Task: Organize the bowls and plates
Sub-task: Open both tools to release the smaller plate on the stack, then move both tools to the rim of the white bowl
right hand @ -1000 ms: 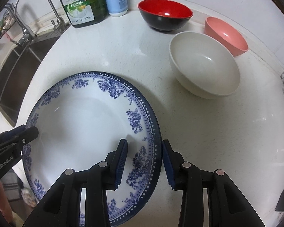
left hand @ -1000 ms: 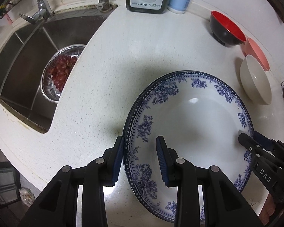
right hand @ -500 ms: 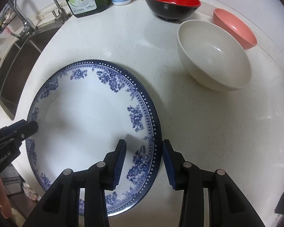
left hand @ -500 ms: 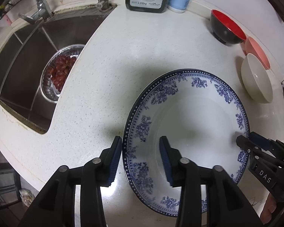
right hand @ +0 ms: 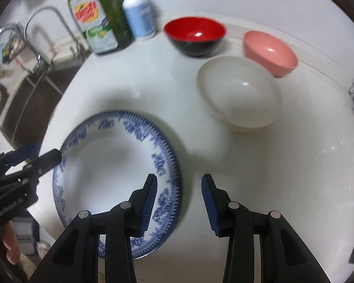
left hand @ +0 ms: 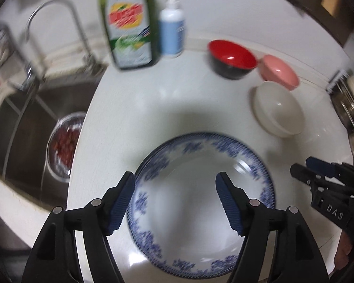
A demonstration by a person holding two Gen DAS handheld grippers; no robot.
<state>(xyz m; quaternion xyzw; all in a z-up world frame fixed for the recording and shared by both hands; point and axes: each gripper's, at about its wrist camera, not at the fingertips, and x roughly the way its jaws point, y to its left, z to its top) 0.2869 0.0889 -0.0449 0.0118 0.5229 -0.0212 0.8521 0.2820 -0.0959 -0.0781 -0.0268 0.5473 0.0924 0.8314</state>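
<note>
A blue-and-white patterned plate (left hand: 200, 202) (right hand: 111, 165) lies flat on the white counter (left hand: 177, 94). My left gripper (left hand: 174, 176) hovers above its left half with its jaws opening; nothing is pressed between the pads. My right gripper (right hand: 179, 179) hangs open over the plate's right rim, clear of it. Each gripper shows in the other's view: the right gripper (left hand: 318, 172) beside the plate's right edge, the left gripper (right hand: 44, 153) at its left edge. Behind the plate stand a white bowl (right hand: 239, 92), a pink bowl (right hand: 270, 52) and a red-and-black bowl (right hand: 194, 35).
A sink (left hand: 23, 118) at the left holds a metal bowl of red fruit (left hand: 63, 141), with a faucet (left hand: 56, 23) behind it. A green dish soap bottle (left hand: 129, 28) and a white pump bottle (left hand: 172, 28) stand at the back wall. Metal cookware (left hand: 351, 118) sits at the right.
Both grippers have risen off the plate's rims and the plate stays on the counter. The left jaws have spread much wider. The right jaws keep the same gap.
</note>
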